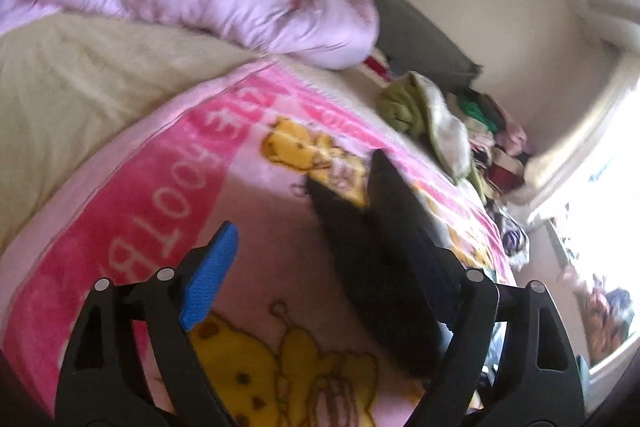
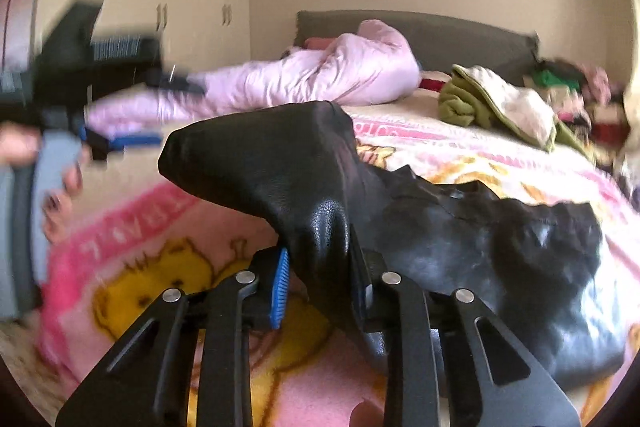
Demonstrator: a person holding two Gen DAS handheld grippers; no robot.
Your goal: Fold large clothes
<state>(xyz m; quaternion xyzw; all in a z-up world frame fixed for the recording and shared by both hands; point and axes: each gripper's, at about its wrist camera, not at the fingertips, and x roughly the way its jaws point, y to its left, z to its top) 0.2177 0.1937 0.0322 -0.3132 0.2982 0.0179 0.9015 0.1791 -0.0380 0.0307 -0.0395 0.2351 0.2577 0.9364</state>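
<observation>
Garment: black leather-look garment lay on the cartoon-print pink blanket that covered the bed, its bulk spread toward the bed's right edge, one limb lifted clear of the blanket.

Right gripper: right gripper had its jaws pressed in on that raised limb, a thick fold of the black material pinched between the blue pads.

Left gripper: left gripper hung over the blanket with its jaws spread wide and nothing between them; one blue pad showed plainly, the other was masked by a strip of the black garment lying just beside it. Whether the cloth touched that pad could not be told.

Handling, as judged: pebbled, glossy surface suggested a faux-leather shell, likely heavier than plain cloth, supple yet springy, inclined to hold a bulge instead of a sharp crease, and probably slick against smooth pads. The limb sagged from the pinch, so it was soft, not stiff.

Where to hold, as judged: seams, hems and the ends of the limbs looked the surest places, bunched thick enough to resist slipping; a single thin layer seemed likely to slide out.

Surroundings: pink quilted coat lay along the bed's far edge by the grey headboard; a green and cream pile sat toward the far right corner.
</observation>
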